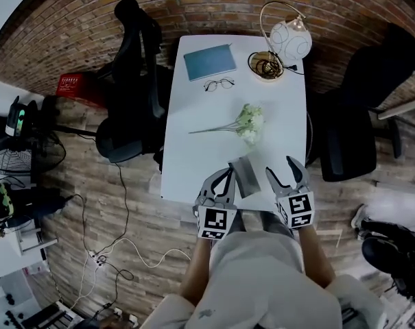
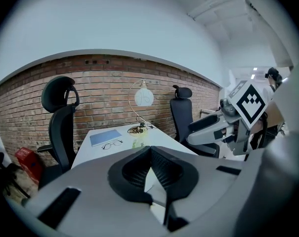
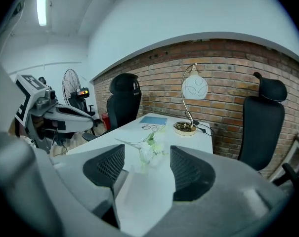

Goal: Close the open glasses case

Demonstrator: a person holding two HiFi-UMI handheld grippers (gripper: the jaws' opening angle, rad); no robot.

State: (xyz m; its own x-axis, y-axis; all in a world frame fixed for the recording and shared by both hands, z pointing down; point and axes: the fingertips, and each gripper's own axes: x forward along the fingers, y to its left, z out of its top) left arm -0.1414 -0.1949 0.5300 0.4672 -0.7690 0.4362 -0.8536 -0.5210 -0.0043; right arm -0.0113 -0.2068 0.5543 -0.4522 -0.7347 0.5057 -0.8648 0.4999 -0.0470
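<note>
Hovering over the near edge of the white worktop [image 1: 186,163], the left tool [image 1: 227,173] has its jaws pressed together at the tips, and its own view shows nothing caught between them. The right tool [image 1: 279,166] is level with it, its jaws spread wide and gripping nothing. Only pale surface shows between them in the right gripper view. The grey glasses case [image 1: 246,175] lies on the worktop between the two tools, just beside the left tool's tips and a little apart from the right tool's nearer jaw. From above I cannot tell how far its lid stands open. Ahead of both tools lies a sprig of pale flowers [image 1: 250,123], its stem pointing off to the left tool's side. Farther ahead are a pair of spectacles [image 1: 219,84] and a blue notebook [image 1: 209,62]. Beyond the right tool, at the far end, a round dish [image 1: 265,66] holding cables sits beside a globe lamp [image 1: 291,40]. A black office chair [image 1: 135,81] stands off to the left tool's side.
</note>
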